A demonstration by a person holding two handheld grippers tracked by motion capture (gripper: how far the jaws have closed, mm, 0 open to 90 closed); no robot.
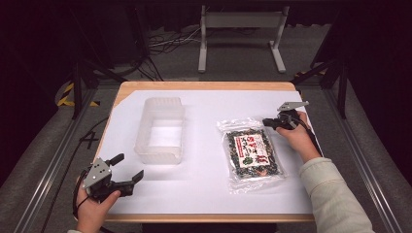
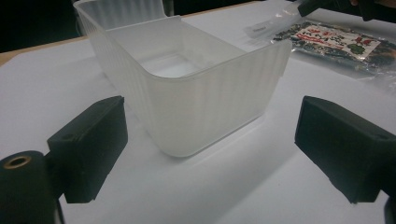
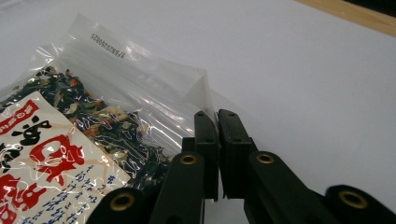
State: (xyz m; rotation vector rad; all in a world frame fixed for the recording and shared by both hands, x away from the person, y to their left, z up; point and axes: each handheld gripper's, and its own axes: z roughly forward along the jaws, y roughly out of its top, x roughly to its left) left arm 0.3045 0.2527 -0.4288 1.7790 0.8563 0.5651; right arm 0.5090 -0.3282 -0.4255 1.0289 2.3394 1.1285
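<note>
A clear bag of dried dark green flakes with a red and white label lies flat on the right of the white sheet, and the right gripper view looks across it. My right gripper is at the bag's far right corner, its jaws shut on the clear plastic edge. A translucent, empty plastic bin stands left of centre. My left gripper rests near the front left of the table, open, with its jaws spread toward the bin's near wall and nothing between them.
A white sheet covers most of the wooden table. Beyond the far edge stands a white metal frame on a dark floor with cables. In the left gripper view the bag lies right of the bin.
</note>
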